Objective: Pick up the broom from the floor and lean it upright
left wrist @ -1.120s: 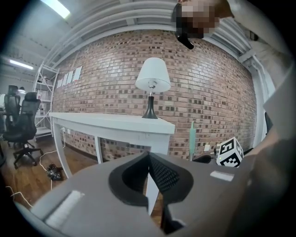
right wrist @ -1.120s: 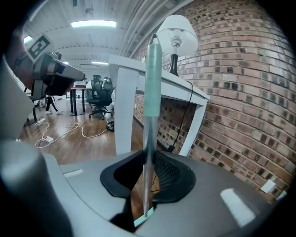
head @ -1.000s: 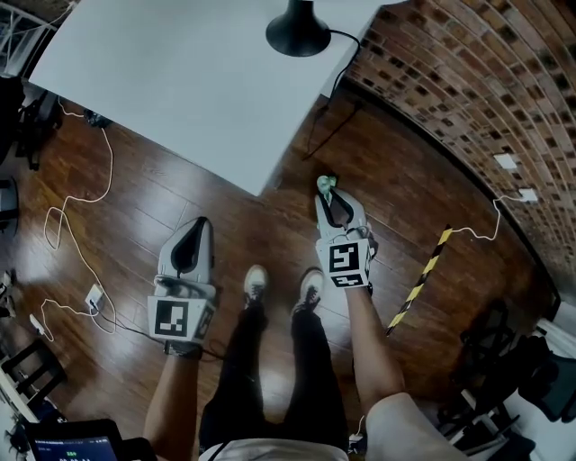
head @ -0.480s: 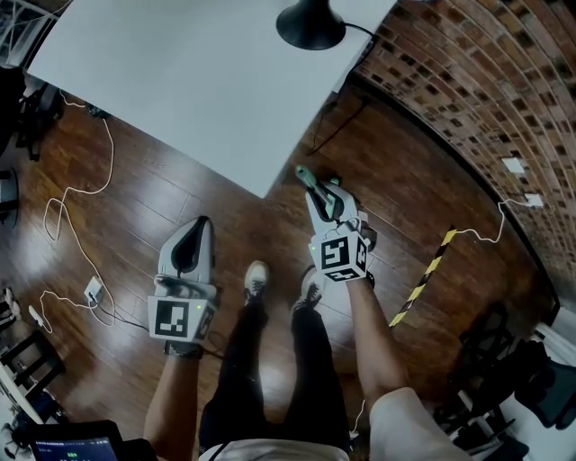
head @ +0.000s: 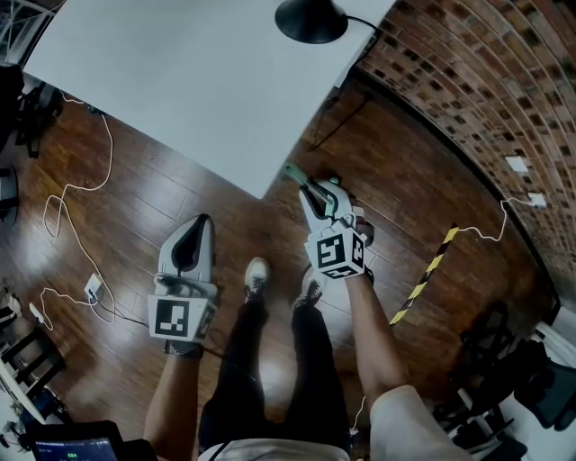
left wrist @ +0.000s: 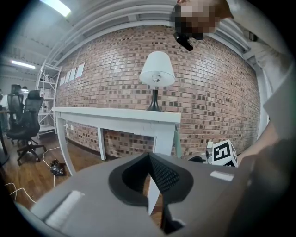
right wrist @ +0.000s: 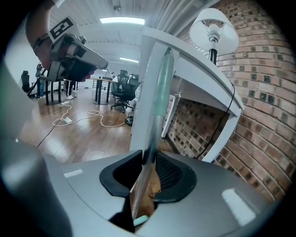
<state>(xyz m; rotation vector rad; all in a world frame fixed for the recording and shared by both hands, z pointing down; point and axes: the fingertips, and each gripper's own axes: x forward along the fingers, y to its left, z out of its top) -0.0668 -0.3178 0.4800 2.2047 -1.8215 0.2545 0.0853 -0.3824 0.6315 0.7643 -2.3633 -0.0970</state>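
Note:
The broom shows only as a thin handle with a pale green grip (head: 295, 175). In the head view it sticks out past my right gripper (head: 315, 194) toward the corner of the white table (head: 198, 81). In the right gripper view the broom handle (right wrist: 156, 102) runs steeply up between the jaws and lies along the table leg (right wrist: 143, 60). The pads close on it near its lower part. The broom head is hidden. My left gripper (head: 187, 245) hangs level over the floor at the left, shut with nothing in it (left wrist: 149, 159).
A brick wall (head: 477, 90) runs along the right. A black lamp base (head: 310, 20) stands on the table's far edge. White cables (head: 72, 207) trail over the wood floor at the left; a yellow-black striped bar (head: 423, 279) lies at the right. Office chairs (left wrist: 25, 120) stand behind.
My right gripper has moved left toward the table corner and rolled, so the handle's green tip now tilts left against the table. The left gripper has stayed still.

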